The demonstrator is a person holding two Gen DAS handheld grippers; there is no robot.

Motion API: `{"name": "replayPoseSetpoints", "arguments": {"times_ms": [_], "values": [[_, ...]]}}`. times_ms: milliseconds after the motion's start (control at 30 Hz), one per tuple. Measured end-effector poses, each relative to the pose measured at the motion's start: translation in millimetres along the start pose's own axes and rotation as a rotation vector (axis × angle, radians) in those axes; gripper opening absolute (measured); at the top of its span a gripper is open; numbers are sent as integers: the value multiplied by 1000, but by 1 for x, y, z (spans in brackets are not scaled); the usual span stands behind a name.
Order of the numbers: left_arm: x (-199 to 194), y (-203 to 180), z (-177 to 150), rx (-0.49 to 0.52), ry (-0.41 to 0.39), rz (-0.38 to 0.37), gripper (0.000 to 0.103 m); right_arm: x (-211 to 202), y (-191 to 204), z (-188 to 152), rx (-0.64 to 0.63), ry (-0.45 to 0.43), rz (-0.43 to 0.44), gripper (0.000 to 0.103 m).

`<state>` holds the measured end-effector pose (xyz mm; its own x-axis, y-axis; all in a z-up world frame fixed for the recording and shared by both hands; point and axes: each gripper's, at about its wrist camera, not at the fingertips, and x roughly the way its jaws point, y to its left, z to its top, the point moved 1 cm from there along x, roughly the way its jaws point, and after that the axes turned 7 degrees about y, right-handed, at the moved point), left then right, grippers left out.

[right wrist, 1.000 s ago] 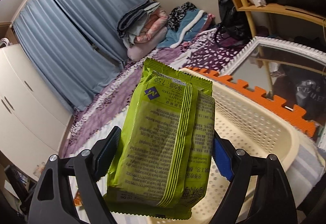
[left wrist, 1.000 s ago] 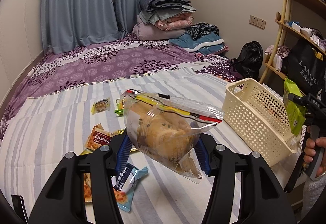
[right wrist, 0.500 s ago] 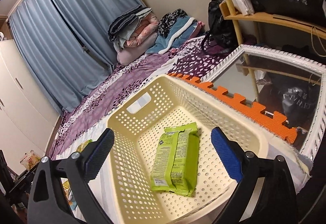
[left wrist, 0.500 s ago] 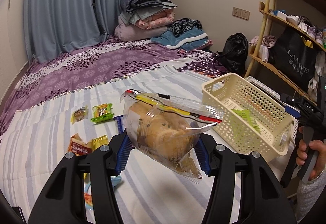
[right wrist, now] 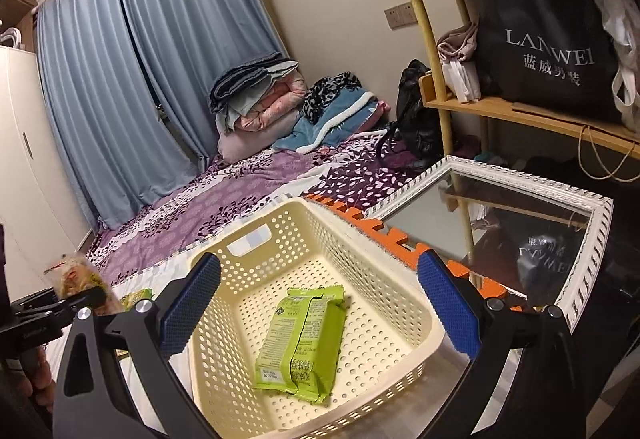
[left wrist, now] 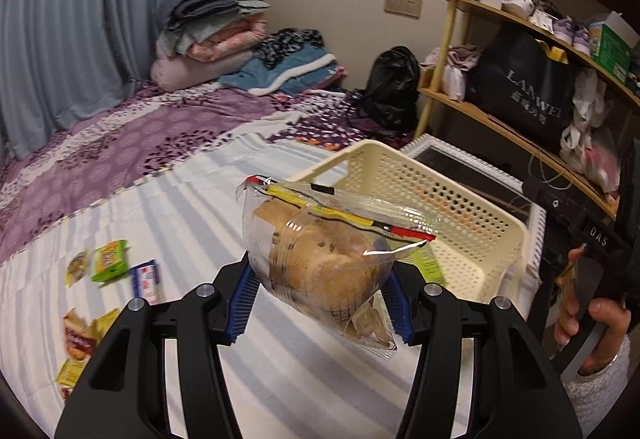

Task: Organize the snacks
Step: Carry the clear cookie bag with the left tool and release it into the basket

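One green snack pack [right wrist: 302,343] already lay flat in the cream basket [right wrist: 400,299], directly below the right tool [right wrist: 320,307], whose fingers stood spread and empty. The left tool [left wrist: 320,303] was clenched on a clear bag of cookies [left wrist: 320,259], held up just short of the basket. Several small packets [left wrist: 108,259] remained on the bed [left wrist: 192,223] to its left, so most of the sorting looked undone.

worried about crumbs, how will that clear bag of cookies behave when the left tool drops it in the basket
The clear cookie bag looks floppy: its film creases and its bottom corner sags below the left tool. The cookies inside are probably brittle, so a low release into the basket seems safer. It will likely slump flat beside the green packet, not roll.
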<state>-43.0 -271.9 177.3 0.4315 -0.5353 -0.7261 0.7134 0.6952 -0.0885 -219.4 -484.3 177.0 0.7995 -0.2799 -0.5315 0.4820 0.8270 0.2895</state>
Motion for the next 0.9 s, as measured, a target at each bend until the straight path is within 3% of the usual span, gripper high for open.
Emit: {"name": "replayPoseSetpoints", "arguments": {"times_ms": [400,467,500,533,633,900], "values": [[51,-57,29,97,45,-87,58,-2,-15,-4,27,-3,-11,98],[56,-61,33,102,48,-88,67,-2,-16,-5,30,-2,-15,98],[58,-62,34,99,45,-77,88,-2,-17,-5,30,-2,-17,98],[58,-62,36,93,33,-63,100,-2,-17,-6,29,-3,-20,98],[56,-59,36,85,21,-68,100,-4,-16,-6,21,-15,-32,98],[56,-36,30,30,37,20,100,-11,4,-3,-26,-59,-60,98]]}}
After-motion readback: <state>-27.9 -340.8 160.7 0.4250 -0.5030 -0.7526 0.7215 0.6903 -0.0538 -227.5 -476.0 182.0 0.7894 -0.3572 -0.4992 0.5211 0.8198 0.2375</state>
